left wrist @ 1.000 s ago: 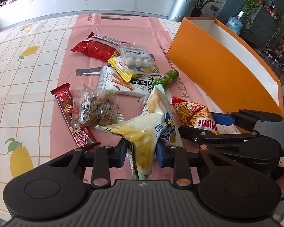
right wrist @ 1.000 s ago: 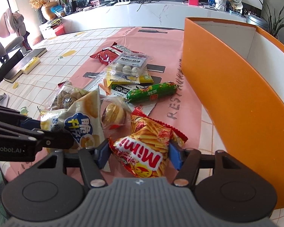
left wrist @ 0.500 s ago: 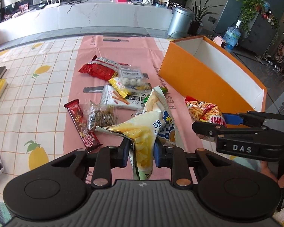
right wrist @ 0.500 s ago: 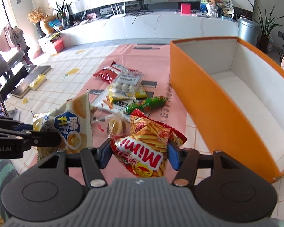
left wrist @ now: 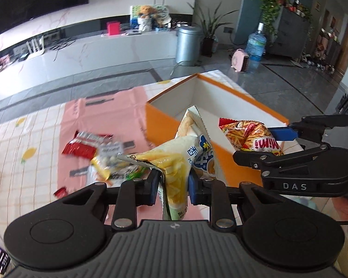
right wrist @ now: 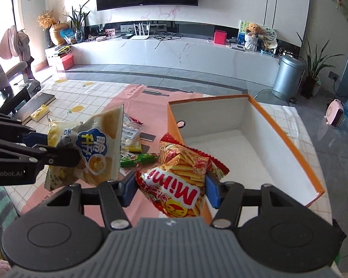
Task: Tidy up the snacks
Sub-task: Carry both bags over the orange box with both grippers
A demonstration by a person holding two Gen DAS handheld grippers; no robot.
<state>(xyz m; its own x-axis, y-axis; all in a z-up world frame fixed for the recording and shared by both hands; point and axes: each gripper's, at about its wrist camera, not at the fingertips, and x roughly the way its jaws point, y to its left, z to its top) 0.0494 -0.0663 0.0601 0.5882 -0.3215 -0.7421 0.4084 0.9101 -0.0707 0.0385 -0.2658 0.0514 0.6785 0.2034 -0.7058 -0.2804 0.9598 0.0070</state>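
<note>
Fingers of the left gripper [left wrist: 172,183] pinched the yellow chip bag [left wrist: 176,162], held in the air near the orange box [right wrist: 287,143]. The right gripper [right wrist: 168,188] clamped the red Mimi bag [right wrist: 183,178] beside the box's near wall. Remaining snacks, among them a green sausage stick [right wrist: 139,159] and a red packet [left wrist: 81,144], lay on the pink table runner [left wrist: 118,115].
</note>
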